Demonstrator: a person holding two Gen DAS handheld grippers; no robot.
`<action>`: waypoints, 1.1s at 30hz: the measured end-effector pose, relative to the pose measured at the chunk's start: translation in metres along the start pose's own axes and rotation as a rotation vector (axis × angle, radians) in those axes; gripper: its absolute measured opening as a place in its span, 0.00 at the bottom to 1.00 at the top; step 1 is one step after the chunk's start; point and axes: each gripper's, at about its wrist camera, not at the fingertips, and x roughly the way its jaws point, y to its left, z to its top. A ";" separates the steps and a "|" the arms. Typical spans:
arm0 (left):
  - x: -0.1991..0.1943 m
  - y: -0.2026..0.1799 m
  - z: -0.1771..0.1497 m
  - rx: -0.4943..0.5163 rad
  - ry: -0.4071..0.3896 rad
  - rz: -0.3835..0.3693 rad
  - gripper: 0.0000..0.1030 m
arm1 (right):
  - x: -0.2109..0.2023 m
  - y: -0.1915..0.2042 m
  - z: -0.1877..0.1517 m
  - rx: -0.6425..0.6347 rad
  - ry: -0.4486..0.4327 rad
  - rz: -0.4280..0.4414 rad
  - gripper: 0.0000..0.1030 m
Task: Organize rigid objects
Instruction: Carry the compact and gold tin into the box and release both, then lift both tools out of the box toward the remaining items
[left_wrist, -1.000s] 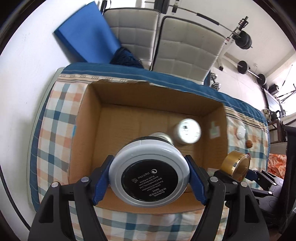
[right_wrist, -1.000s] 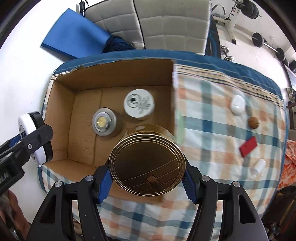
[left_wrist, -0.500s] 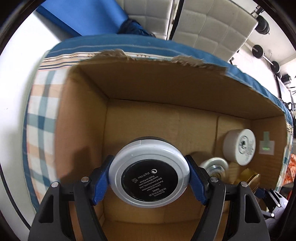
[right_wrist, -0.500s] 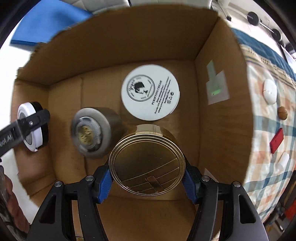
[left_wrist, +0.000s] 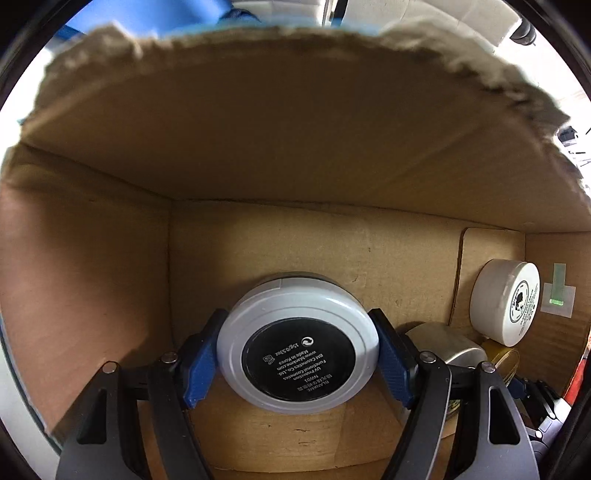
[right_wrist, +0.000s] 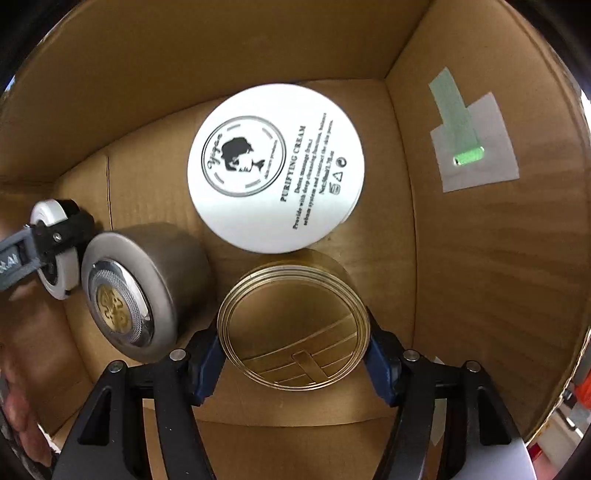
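Tools inside cardboard box (right_wrist: 480, 258), left tool (left_wrist: 297, 347) clamping grey compact (left_wrist: 297, 347), right tool (right_wrist: 293, 328) clamping gold tin (right_wrist: 293, 328).

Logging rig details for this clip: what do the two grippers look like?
Both match: the left gripper and the right gripper have black skeletal arms with triangular cutouts and silver screws, ending in blue ribbed fingers. No cables or sleeves are visible.

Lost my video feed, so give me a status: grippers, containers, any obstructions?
Left gripper shut on grey compact, right gripper shut on gold tin, both inside cardboard box. White cream jar and silver jar crowd the gold tin.
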 end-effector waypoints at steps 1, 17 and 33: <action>0.001 0.001 0.001 -0.005 0.009 -0.008 0.72 | 0.001 -0.002 0.001 0.001 0.007 0.000 0.66; -0.069 -0.003 -0.033 -0.032 -0.082 -0.048 1.00 | -0.055 0.012 -0.018 -0.046 -0.051 0.003 1.00; -0.166 -0.001 -0.120 0.013 -0.270 -0.012 1.00 | -0.132 0.009 -0.100 -0.134 -0.185 0.009 1.00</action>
